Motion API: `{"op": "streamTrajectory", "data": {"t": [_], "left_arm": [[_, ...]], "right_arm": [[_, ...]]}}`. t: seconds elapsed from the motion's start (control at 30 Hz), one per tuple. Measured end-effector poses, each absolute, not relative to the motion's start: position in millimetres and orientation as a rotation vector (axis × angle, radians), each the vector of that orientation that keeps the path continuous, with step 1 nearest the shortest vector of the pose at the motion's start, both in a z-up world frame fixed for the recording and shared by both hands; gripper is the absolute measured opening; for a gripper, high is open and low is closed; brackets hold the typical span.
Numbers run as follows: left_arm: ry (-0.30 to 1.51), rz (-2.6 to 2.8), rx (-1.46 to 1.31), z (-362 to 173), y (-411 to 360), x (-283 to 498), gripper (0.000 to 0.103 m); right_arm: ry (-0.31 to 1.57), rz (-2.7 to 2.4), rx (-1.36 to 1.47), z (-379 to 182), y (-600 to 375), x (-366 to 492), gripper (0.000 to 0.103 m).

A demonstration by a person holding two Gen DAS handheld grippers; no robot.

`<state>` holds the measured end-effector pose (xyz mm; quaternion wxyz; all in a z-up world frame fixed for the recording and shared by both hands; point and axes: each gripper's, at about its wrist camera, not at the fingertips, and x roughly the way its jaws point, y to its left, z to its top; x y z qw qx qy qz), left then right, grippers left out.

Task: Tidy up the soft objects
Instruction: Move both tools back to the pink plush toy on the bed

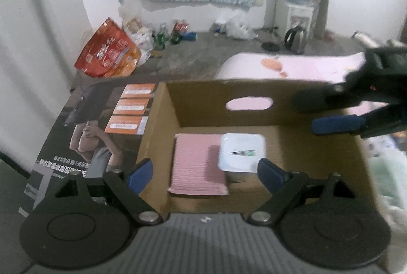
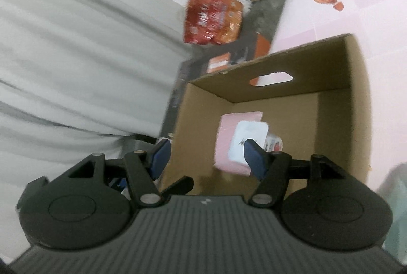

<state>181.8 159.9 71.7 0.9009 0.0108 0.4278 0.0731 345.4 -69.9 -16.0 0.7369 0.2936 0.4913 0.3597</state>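
Left wrist: left hand-held gripper (image 1: 203,172) spread wide, empty, over the cardboard box (image 1: 292,144). Pink folded cloth (image 1: 195,164) and white pack (image 1: 241,152) lie inside; right hand-held gripper (image 1: 313,112) at 2 o'clock.

Right wrist: its blue pads sit apart, nothing held, cloth (image 2: 226,136) at box centre.

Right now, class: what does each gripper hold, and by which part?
Nothing. The left gripper and right gripper are both open and empty above the cardboard box.
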Motion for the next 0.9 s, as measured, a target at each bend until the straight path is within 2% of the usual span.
{"op": "streamTrajectory", "data": {"t": [0.27,0.47,0.67,0.9], "left_arm": [[0.764,-0.024,-0.013,110,104,114,0.095],[0.698,-0.203,-0.005,104,34,73,0.099],[0.686,-0.373,-0.023,80,-42,56,0.099],[0.705,-0.501,0.05,40,-132,50,0.099]], "right_arm": [[0.937,0.807,0.671,21,-193,264,0.065],[0.793,0.656,0.716,24,-316,187,0.068],[0.682,0.42,0.802,-9,-429,103,0.071],[0.713,0.223,0.88,-76,-492,47,0.071]]}}
